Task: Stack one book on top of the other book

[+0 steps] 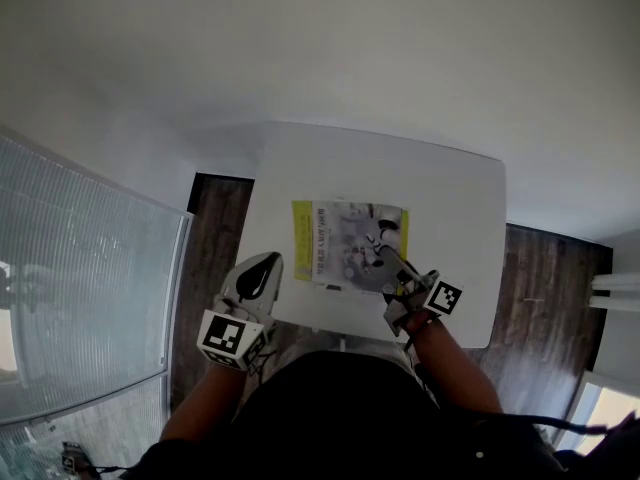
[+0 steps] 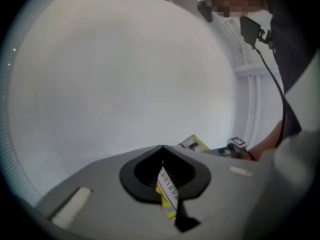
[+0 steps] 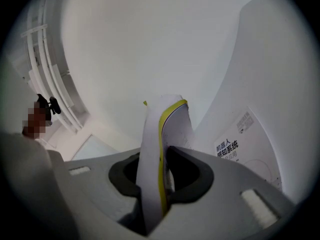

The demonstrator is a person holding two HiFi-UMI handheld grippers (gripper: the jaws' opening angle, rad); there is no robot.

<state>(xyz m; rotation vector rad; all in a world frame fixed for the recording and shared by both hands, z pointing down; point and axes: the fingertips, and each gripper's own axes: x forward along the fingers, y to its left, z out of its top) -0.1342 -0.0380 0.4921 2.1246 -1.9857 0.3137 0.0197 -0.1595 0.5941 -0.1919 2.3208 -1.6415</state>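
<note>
Gripping, right hand-held gripper (image 1: 392, 273): I'm clamping the book (image 1: 345, 243) edge-on at its near right corner.
Left hand-held gripper (image 1: 272, 260): I'm holding it at the book's yellow left edge, jaws a narrow slit apart, pinching nothing.
Book: it's sitting mid-way across the white tabletop (image 1: 460, 208).

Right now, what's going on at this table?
A person works two handheld grippers at a white table. The right gripper is shut on the near right corner of a yellow-spined book lying on it. The left gripper hovers just left of the book, jaws nearly together; whether it grips anything is unclear. No second book can be made out.
</note>
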